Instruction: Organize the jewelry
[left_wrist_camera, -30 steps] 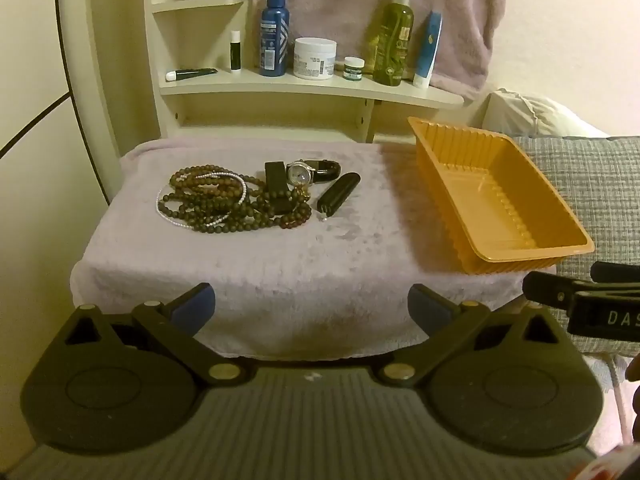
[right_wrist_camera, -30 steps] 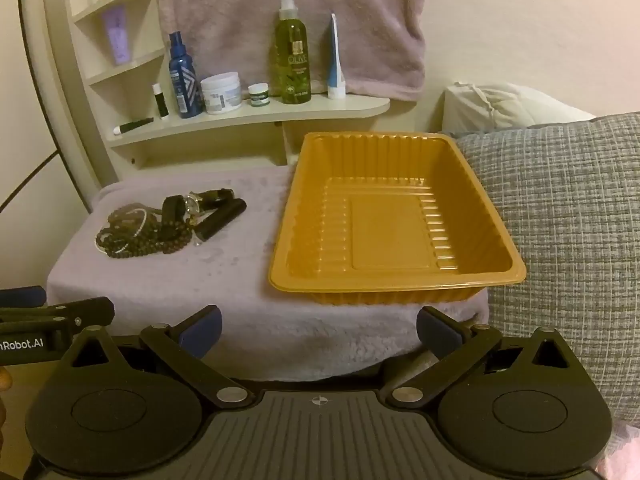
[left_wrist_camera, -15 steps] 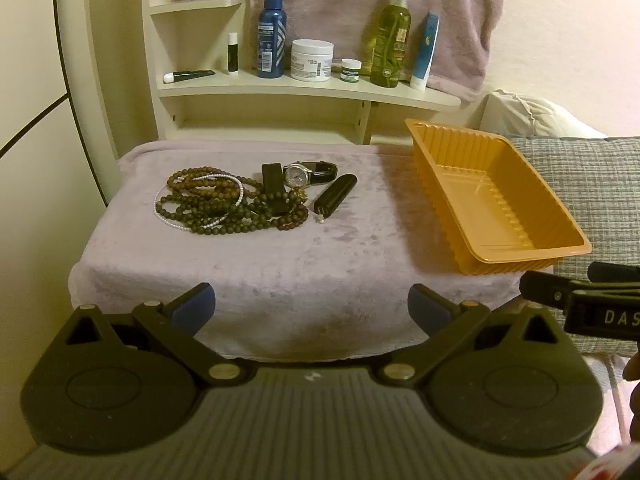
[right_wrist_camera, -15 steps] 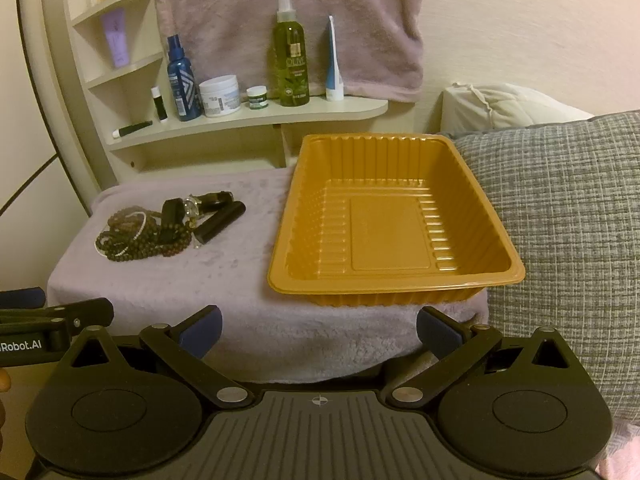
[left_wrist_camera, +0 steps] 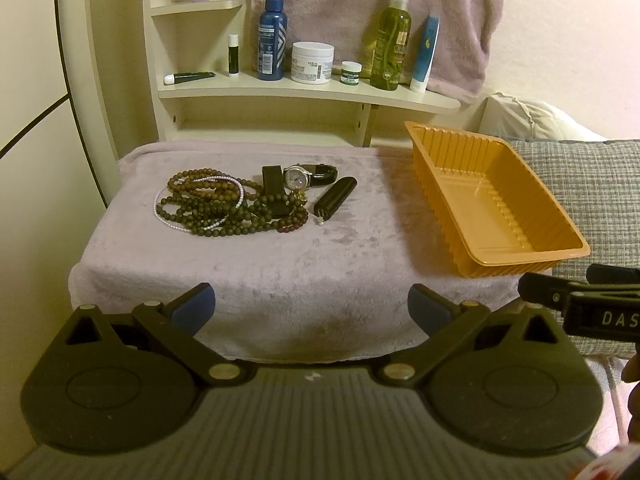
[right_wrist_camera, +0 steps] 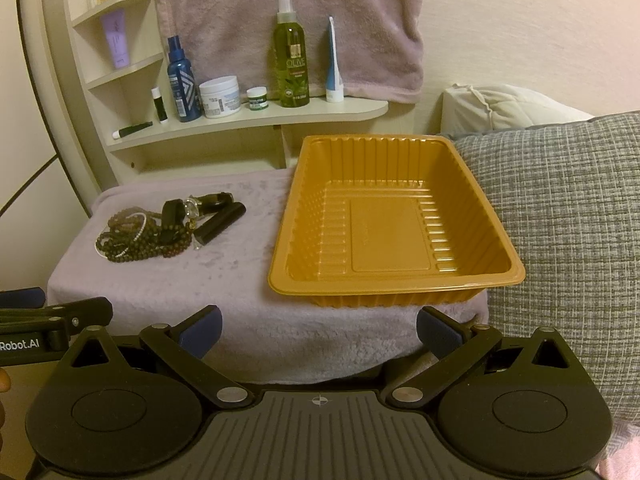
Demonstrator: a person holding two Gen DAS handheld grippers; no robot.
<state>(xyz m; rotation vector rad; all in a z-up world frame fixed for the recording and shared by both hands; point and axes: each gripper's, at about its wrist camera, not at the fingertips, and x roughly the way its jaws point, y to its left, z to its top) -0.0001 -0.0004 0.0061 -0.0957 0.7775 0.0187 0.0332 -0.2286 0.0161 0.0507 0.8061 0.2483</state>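
Note:
A pile of dark bead necklaces [left_wrist_camera: 208, 208] with a white pearl strand, a wristwatch [left_wrist_camera: 298, 178] and a black cylinder case [left_wrist_camera: 335, 198] lie on a towel-covered table [left_wrist_camera: 280, 264]. An empty orange plastic tray [right_wrist_camera: 384, 220] stands to their right; it also shows in the left wrist view [left_wrist_camera: 492, 200]. My left gripper [left_wrist_camera: 311, 310] is open and empty, short of the table's front edge. My right gripper [right_wrist_camera: 318, 328] is open and empty in front of the tray. The jewelry pile also shows in the right wrist view [right_wrist_camera: 148, 236].
A shelf [left_wrist_camera: 304, 92] behind the table holds bottles, jars and tubes. A towel [right_wrist_camera: 288, 20] hangs on the wall. A grey checked cushion [right_wrist_camera: 568, 216] and a pillow lie to the right of the tray.
Both views have shifted very slightly; the grippers stay open and empty and nothing on the table has moved.

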